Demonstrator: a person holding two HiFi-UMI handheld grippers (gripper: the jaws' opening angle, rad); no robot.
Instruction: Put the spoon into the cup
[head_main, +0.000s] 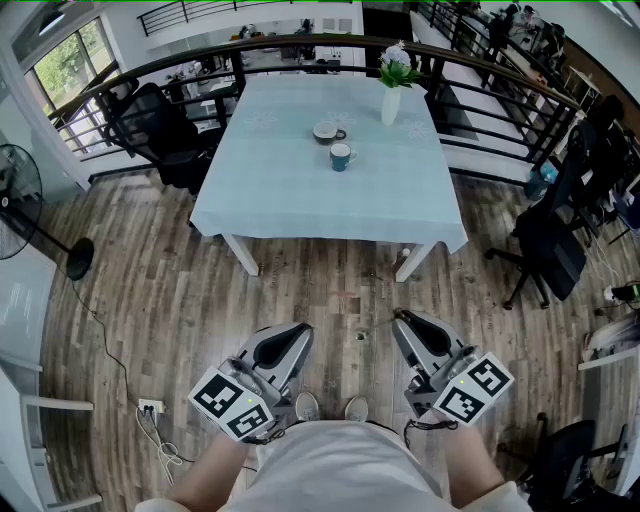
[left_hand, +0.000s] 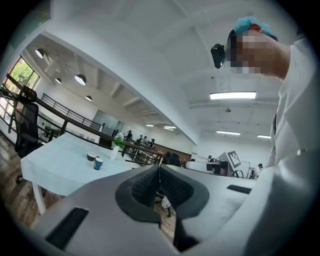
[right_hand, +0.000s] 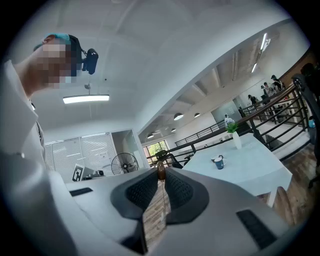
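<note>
Table (head_main: 270, 190), cup (head_main: 341, 156) on it, well apart from left claw (head_main: 298, 331), right claw (head_main: 405, 322)

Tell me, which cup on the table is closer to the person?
The blue cup. It stands nearer the front edge of the table, toward the person. The pale cup with the dark rim sits just behind it, farther back.

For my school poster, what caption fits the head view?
Facing a table with a blue cup, left gripper and right gripper hang above wooden floor.
</note>
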